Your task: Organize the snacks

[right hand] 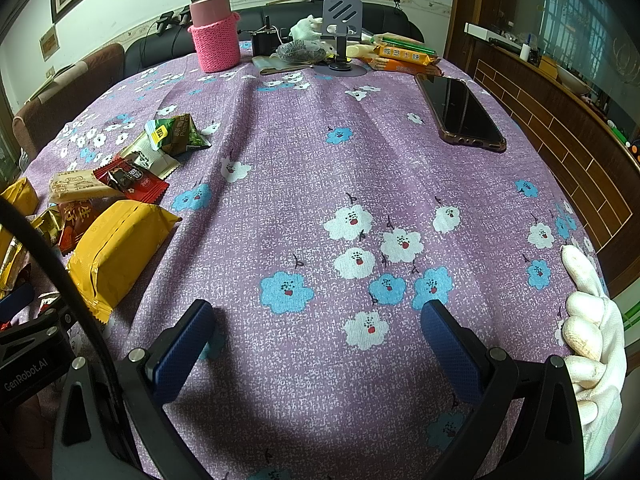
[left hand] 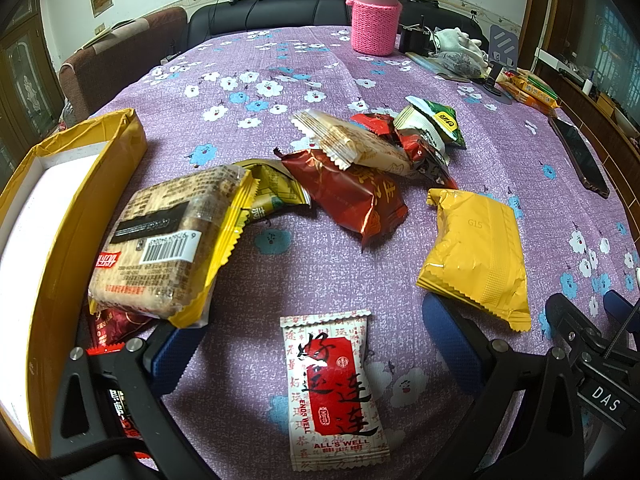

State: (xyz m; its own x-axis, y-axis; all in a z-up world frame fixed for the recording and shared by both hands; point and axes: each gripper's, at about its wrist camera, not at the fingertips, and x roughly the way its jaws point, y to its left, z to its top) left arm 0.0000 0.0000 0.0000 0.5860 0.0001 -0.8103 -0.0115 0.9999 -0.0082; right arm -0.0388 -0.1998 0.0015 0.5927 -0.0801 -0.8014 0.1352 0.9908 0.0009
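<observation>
1. The left gripper (left hand: 316,344) is seen with its blue-padded fingers (left hand: 178,354) spread wide apart above the purple flowered tablecloth (left hand: 320,64); nothing is clamped.
2. A white-and-red snack packet (left hand: 330,388) printed "ALL'S WELL" lies flat on the cloth between the two left fingers, touched by neither.
3. A clear biscuit pack with yellow ends (left hand: 168,244) is shown just ahead of the left finger, leaning by the wall of a yellow box (left hand: 80,200) at the left edge.
4. A plain yellow packet (left hand: 476,252) lies just ahead of the right-side finger.
5. Farther ahead, a dark red packet (left hand: 352,196), a beige wafer packet (left hand: 348,144) and a green-and-white packet (left hand: 434,124) are heaped together.
6. The right gripper (right hand: 320,340) is likewise held with fingers apart over bare cloth, well apart from the snacks at its left; a white-gloved hand (right hand: 592,328) is seen at its side.
7. A pink flask (right hand: 214,24) and a phone (right hand: 460,108) stand at the far side.
</observation>
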